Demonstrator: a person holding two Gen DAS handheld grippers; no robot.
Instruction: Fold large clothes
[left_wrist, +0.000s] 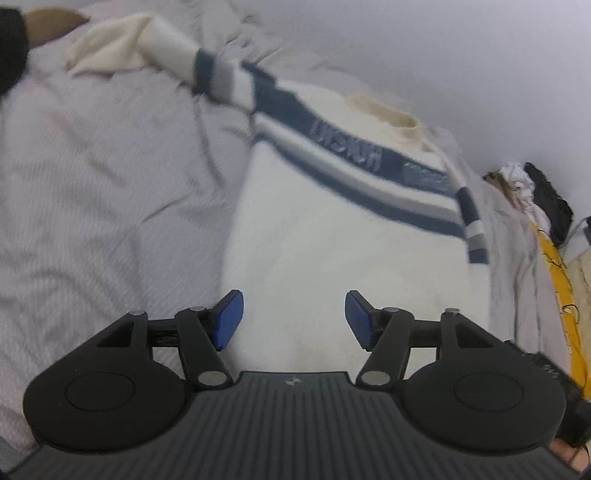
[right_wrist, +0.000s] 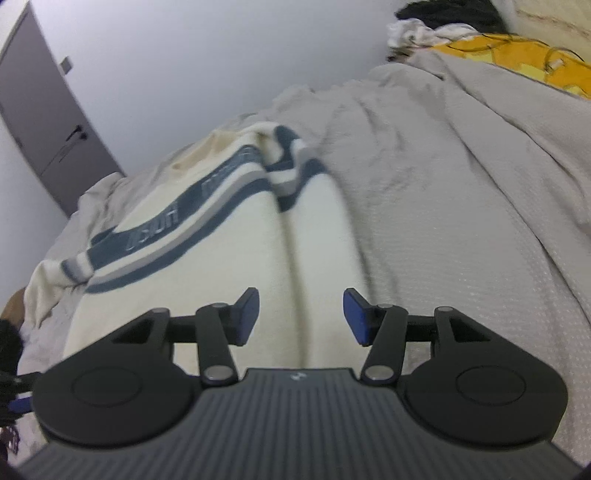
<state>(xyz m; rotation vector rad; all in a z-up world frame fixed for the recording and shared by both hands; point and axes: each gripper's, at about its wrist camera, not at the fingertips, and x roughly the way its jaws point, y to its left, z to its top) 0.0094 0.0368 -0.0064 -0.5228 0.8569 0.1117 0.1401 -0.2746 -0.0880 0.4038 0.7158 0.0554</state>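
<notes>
A cream sweater (left_wrist: 332, 251) with blue and grey chest stripes lies flat on the bed. One sleeve (left_wrist: 173, 55) stretches out to the far left in the left wrist view. In the right wrist view the sweater (right_wrist: 207, 251) has its right sleeve (right_wrist: 321, 236) folded down along the body. My left gripper (left_wrist: 293, 319) is open and empty, just above the sweater's lower body. My right gripper (right_wrist: 301, 317) is open and empty, over the sweater's lower right part near the folded sleeve.
A light grey textured bedspread (left_wrist: 92, 177) covers the bed (right_wrist: 461, 206). A yellow cloth (right_wrist: 517, 62) and a pile of dark and white clothes (right_wrist: 443, 22) lie at the far edge. A grey door (right_wrist: 40, 122) stands in the white wall.
</notes>
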